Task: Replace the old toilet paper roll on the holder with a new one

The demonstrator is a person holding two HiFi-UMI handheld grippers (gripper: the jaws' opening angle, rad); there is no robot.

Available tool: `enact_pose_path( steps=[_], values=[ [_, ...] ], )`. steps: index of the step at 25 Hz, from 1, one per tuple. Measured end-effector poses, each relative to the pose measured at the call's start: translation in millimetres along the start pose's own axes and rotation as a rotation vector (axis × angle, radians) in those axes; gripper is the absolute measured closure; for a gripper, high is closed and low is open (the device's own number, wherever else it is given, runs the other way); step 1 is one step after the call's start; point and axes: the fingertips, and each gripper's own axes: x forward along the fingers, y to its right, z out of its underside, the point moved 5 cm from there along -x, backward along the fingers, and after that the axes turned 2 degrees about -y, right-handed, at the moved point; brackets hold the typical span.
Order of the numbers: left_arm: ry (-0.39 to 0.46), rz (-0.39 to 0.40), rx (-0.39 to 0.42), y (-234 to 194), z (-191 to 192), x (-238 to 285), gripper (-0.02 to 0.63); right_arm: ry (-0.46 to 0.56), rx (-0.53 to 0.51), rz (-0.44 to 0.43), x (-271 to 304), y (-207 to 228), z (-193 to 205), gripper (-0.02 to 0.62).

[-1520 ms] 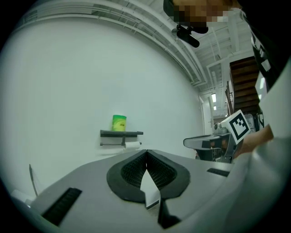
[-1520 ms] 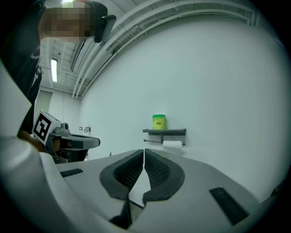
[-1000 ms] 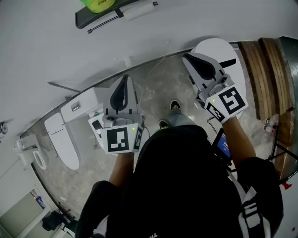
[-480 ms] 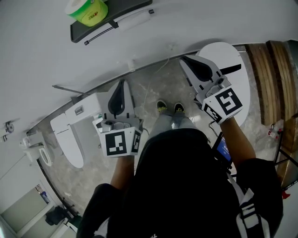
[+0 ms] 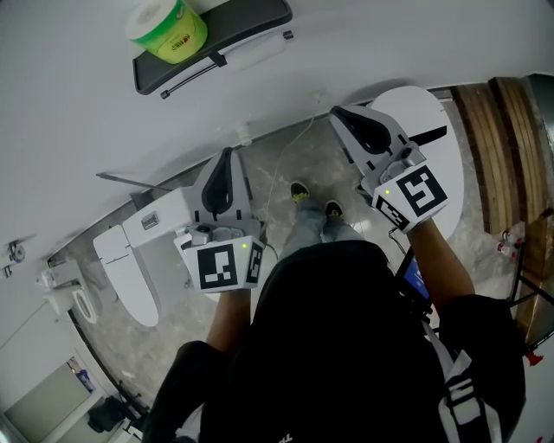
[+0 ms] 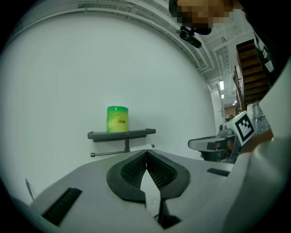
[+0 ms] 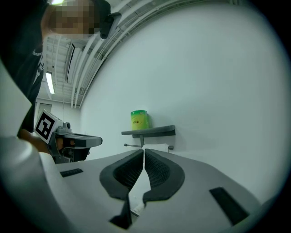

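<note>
A new roll in green wrapping stands upright on a dark wall shelf. Under the shelf, the old white roll hangs on the holder bar. My left gripper and right gripper are both held out level toward that wall, well short of it, jaws shut with nothing in them. The left gripper view shows its gripper below the green roll and shelf. In the right gripper view, that gripper points at the white roll, with the green roll above it.
A white toilet stands at the lower left by the wall. A white oval top lies under the right gripper. Wooden steps run along the right. A thin cable trails over the marble floor by the person's feet.
Both grippers have come closer to the wall. In the head view the shelf and green roll have slid further into the picture. The jaws stayed shut.
</note>
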Motion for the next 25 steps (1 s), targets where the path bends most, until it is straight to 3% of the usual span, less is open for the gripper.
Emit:
enact_pose_path(
  steps=[15, 25],
  values=[
    [0.051, 0.033, -0.053, -97, 4, 46, 0.584, -0.012, -0.055, 0.031, 98, -6, -20, 0.575],
    [0.071, 0.072, -0.059, -125, 3, 68, 0.583, 0.001, -0.101, 0.070, 124, 0, -30, 0.575]
  ],
)
